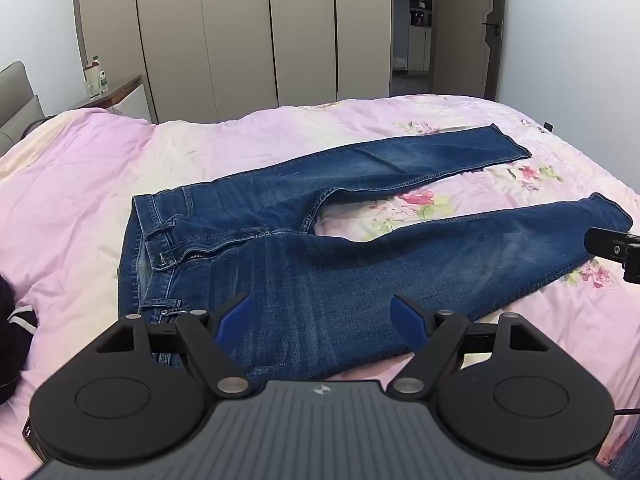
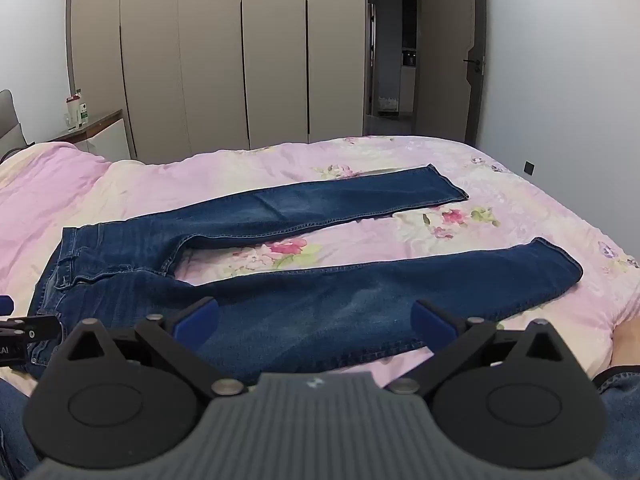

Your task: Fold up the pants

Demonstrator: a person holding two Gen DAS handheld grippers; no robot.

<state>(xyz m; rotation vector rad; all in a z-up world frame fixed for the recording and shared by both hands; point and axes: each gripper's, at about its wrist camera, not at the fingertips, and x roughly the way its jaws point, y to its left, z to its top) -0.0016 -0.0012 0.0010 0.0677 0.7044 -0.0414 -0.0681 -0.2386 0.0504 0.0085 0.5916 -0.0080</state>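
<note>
Blue jeans [image 1: 320,264] lie flat on the floral duvet [image 1: 80,168], front up, legs splayed, fly unzipped. Left gripper [image 1: 322,316] and right gripper [image 2: 316,322] hover above them, jaws wide, empty.

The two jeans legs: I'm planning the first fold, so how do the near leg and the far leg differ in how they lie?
The near leg lies by the open grippers, while the far leg lies toward the wardrobe. The near leg's hem sits nearer the bed's right edge than the far leg's hem. Both lie flat on the floral quilt, spread apart in a V, joined at the waistband.
</note>
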